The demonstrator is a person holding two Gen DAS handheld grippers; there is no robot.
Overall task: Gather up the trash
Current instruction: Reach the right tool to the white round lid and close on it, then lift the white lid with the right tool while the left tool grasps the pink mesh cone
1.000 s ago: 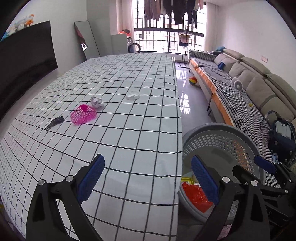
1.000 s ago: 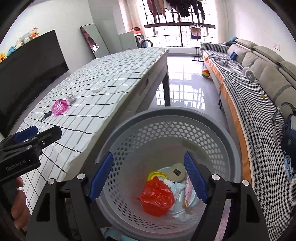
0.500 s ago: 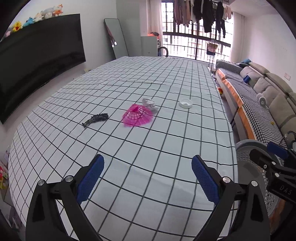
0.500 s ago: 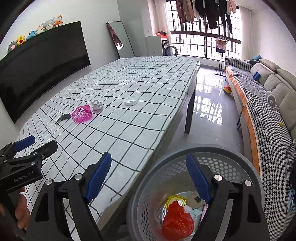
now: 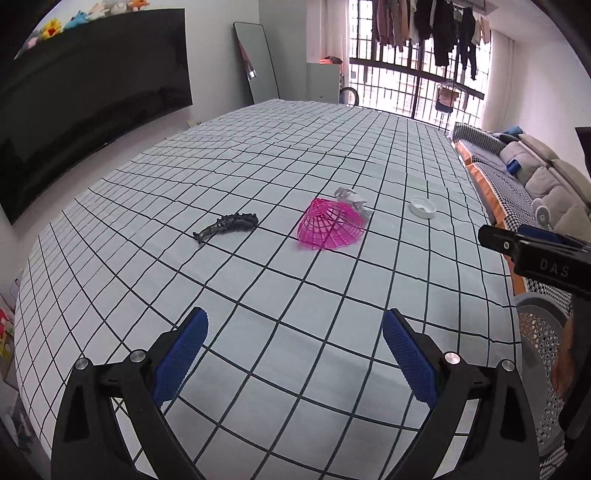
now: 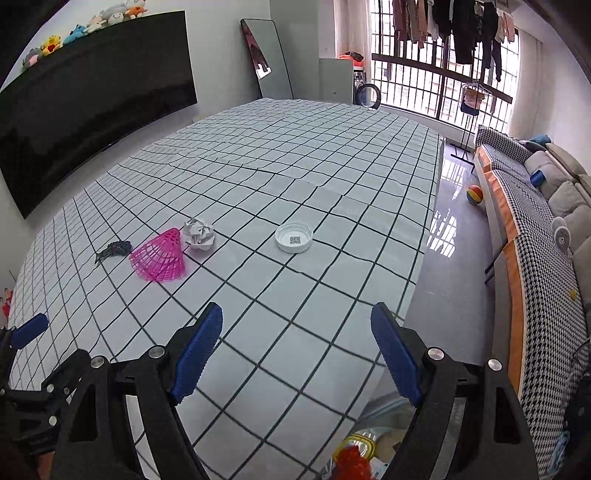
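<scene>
pink mesh cone (image 5: 330,229) well ahead of gaping left hand-held gripper (image 5: 295,354)

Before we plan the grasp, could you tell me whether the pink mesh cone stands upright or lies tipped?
Tipped: the pink mesh cone lies on its side.

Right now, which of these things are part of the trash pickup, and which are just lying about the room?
Job:
pink mesh cone
crumpled paper
white lid
dark scrap
grey perforated basket

Not the job:
checked tablecloth
sofa
ball
mirror
plush toys
</scene>
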